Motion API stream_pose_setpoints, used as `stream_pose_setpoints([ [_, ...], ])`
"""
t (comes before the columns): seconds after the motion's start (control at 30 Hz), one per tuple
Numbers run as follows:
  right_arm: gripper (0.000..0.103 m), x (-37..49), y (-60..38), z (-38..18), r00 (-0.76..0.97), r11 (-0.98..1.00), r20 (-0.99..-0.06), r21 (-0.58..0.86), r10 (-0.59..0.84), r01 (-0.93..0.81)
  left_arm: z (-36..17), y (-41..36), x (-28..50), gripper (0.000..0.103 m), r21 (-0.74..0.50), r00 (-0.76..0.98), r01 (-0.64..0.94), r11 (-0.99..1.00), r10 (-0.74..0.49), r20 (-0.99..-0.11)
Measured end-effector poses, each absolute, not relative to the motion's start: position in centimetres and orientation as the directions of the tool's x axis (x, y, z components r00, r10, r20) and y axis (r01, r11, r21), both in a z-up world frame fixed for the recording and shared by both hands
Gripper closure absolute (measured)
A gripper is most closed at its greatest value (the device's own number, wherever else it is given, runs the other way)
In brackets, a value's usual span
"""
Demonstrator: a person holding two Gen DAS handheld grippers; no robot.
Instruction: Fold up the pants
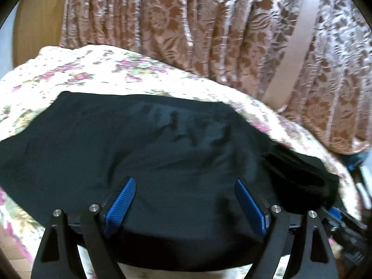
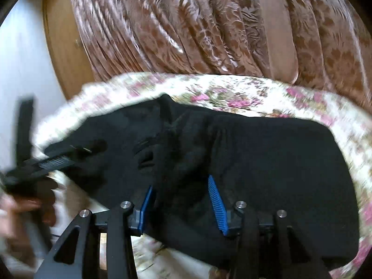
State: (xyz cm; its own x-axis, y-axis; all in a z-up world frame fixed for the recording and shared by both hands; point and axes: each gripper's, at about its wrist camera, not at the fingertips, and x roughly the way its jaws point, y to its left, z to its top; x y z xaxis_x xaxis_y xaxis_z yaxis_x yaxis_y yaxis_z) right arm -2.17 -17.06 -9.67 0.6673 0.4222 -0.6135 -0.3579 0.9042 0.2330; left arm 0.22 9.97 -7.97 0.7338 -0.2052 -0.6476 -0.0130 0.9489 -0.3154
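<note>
Black pants (image 1: pixel 139 139) lie spread over a floral bedspread (image 1: pixel 81 69), with a thicker folded edge (image 1: pixel 302 174) at the right. My left gripper (image 1: pixel 185 182) hangs just above the near part of the cloth, its blue pads (image 1: pixel 123 200) wide apart and nothing between them. In the right wrist view the pants (image 2: pixel 267 162) fill the middle. My right gripper (image 2: pixel 180 183) stands partly open over them. A raised ridge of black cloth sits between its blue pads (image 2: pixel 217 204), which do not clamp it. The left gripper (image 2: pixel 53 160) and a hand (image 2: pixel 21 209) show blurred at the left.
A brown patterned curtain (image 1: pixel 186 23) hangs right behind the bed, with a pale band (image 1: pixel 297 46) across it. A wooden door (image 1: pixel 34 23) stands at the far left. The bedspread's edge (image 2: pixel 362 162) curves round the right side of the pants.
</note>
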Motion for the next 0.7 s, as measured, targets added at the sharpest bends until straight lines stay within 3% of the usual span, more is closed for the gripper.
stream_pose_setpoints([
  [0.1,0.057,-3.4,-19.9,-8.0,0.693,0.877,-0.538,0.317,0.480,-0.362,-7.5,9.2,0.2,0.016,-0.408,0.721,0.057,0.911,-0.320,-0.615],
  [0.23,0.057,-4.0,-23.9,-6.2,0.771,0.905,-0.487,0.320,0.411,-0.280,-6.7,7.0,0.3,0.016,-0.498,0.678,0.145,0.855,-0.452,-0.579],
  [0.4,0.057,-2.0,-27.1,-7.2,0.803,0.977,-0.576,0.210,0.150,-0.032,-6.4,3.8,1.0,0.016,-0.560,0.622,0.222,0.798,-0.558,-0.549],
  [0.53,0.058,-0.3,-28.8,-10.5,0.727,0.948,-0.663,0.312,0.176,0.056,-7.4,1.6,2.8,0.018,-0.587,0.546,0.225,0.778,-0.599,-0.586],
  [0.7,0.058,-0.8,-29.1,-11.4,0.760,0.937,-0.630,0.340,0.161,0.083,-8.3,-0.2,4.5,0.043,-0.598,0.499,0.220,0.770,-0.616,-0.610],
])
